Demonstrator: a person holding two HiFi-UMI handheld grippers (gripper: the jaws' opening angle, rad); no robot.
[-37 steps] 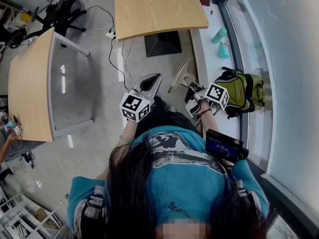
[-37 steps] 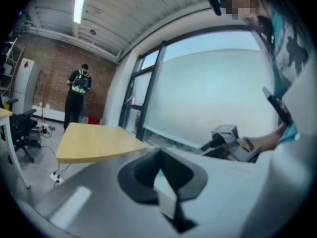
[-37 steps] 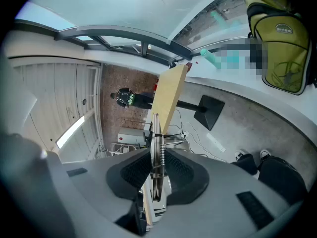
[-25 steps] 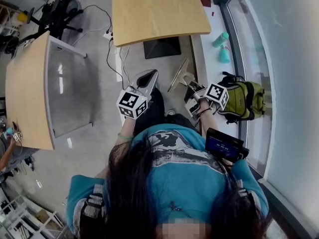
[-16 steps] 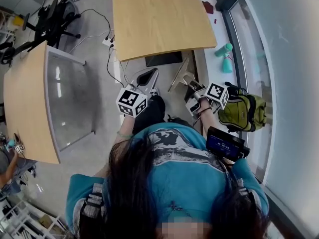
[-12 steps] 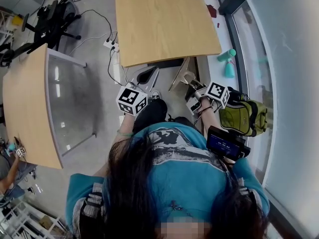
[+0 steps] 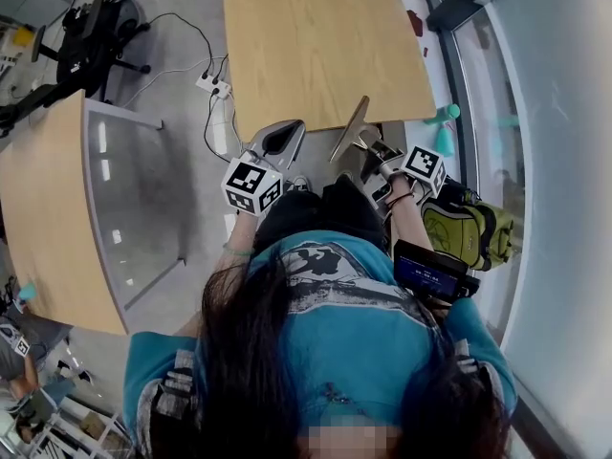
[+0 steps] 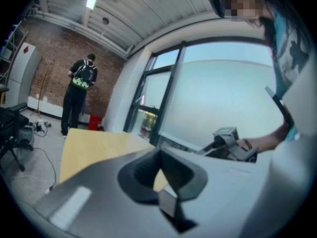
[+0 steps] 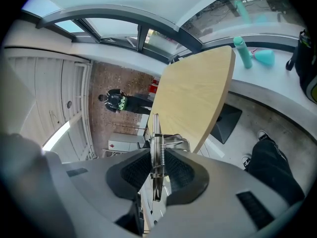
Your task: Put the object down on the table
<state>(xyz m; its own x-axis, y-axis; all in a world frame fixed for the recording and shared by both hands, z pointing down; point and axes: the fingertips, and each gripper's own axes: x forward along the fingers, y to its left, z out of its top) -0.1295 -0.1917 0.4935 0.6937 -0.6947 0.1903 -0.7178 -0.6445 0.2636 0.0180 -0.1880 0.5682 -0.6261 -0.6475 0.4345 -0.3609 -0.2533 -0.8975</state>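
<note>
My right gripper is shut on a thin metal spring clip, which stands on edge between the pads. In the head view this metal clip juts out past the right gripper, over the near edge of the wooden table. The table lies ahead of the right jaws. My left gripper hovers at the same table edge, to the left. Its jaws meet with nothing between them, and the table shows beyond.
A second wooden table stands to the left. Cables and a power strip lie on the floor. Teal bottles and a green backpack are on the window ledge at right. A person stands far off.
The wooden table has come closer in the head view as the person stepped forward. Both grippers now reach its near edge. The right gripper still holds the metal clip.
</note>
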